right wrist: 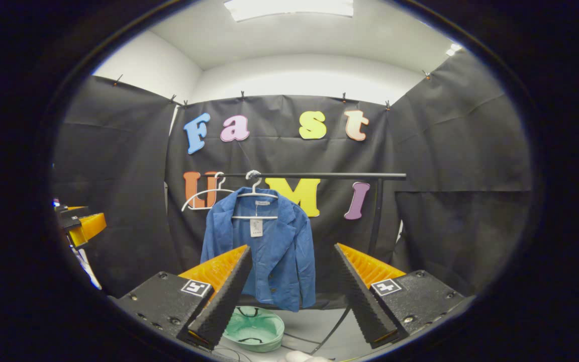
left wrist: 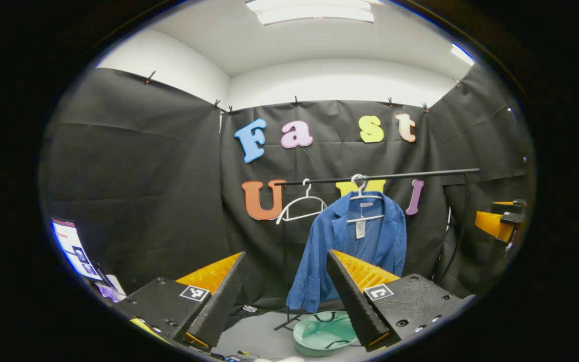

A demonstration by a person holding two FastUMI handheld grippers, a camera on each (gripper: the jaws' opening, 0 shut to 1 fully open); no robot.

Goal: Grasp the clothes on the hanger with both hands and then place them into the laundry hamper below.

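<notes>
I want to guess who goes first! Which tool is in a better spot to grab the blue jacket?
Probably the right tool: the blue jacket hangs centred between its open fingers. In the left tool view it sits off to one side. Both are apart from it.

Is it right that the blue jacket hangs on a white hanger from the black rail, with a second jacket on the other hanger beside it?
Not quite. In the left gripper view the blue jacket hangs from the black rail, but the white hanger beside it is empty.

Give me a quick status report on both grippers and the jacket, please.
Left gripper open, right gripper open, both short of the rail. Blue jacket on its hanger, green hamper below. Nothing in the way.
</notes>
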